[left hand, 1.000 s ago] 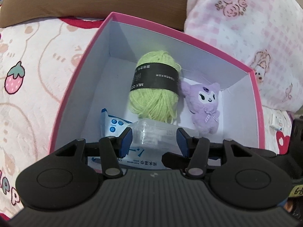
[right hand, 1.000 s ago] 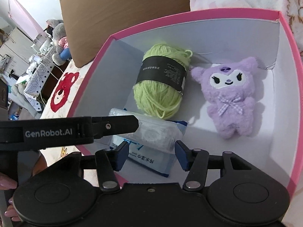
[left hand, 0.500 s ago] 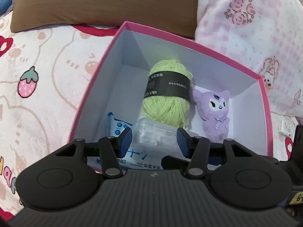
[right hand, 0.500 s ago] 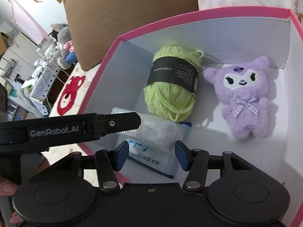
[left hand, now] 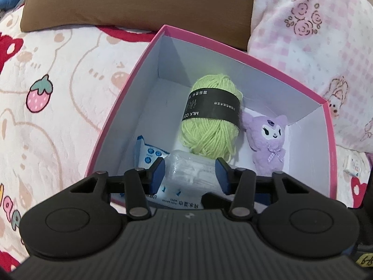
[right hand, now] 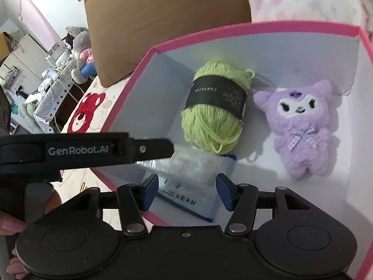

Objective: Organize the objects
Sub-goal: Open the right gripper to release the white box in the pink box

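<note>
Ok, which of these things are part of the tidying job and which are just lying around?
Part of the job:
- pink box
- green yarn ball
- purple plush toy
- clear plastic case
- wet wipes pack

Just lying about:
- brown pillow
- pink floral pillow
- strawberry-print blanket
- stuffed toys on the far shelf

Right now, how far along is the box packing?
Done: yarn, plush and wipes lie in the box. In hand: the left gripper jaws are closing with the clear case between them, on the wipes; grip unclear. The right gripper jaws are opening, empty, above the wipes. Left: settle the case; a small packet lies outside the box, maybe next.
</note>
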{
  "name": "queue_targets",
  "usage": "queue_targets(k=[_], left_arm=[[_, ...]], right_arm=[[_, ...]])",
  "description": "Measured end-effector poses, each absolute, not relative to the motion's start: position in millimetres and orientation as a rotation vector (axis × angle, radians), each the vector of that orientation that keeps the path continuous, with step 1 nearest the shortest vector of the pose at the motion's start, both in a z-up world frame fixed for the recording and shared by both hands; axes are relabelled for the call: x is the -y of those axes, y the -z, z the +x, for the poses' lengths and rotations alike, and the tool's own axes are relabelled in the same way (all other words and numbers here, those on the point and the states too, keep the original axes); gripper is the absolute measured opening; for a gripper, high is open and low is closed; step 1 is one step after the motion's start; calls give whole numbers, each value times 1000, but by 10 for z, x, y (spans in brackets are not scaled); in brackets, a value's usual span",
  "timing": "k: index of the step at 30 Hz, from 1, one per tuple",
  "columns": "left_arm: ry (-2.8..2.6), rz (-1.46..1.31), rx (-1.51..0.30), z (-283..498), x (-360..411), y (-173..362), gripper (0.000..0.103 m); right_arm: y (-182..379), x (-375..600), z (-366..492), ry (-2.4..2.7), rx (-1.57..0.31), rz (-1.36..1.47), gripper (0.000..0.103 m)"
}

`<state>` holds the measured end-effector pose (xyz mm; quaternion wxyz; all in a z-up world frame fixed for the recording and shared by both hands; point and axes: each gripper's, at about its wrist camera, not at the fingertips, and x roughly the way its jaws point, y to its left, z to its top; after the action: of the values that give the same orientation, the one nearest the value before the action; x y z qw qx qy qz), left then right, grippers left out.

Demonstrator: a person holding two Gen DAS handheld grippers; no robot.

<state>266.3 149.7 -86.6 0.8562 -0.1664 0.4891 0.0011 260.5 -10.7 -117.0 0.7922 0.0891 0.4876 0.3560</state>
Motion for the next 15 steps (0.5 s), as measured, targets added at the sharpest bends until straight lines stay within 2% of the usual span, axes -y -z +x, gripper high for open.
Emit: queue_targets(k=[3, 6, 15], left_arm=[[1, -347, -1019, 2621, -1504, 813, 45], [10, -343, -1006, 2568, -1493, 742, 45], [42, -279, -1014, 2409, -1376, 495, 48]], right_arm=[[1053, 108, 2534, -735, -1007, 114, 61], [907, 142, 2433, -704, -956, 48, 67], [472, 355, 2141, -652, -901, -19, 69]])
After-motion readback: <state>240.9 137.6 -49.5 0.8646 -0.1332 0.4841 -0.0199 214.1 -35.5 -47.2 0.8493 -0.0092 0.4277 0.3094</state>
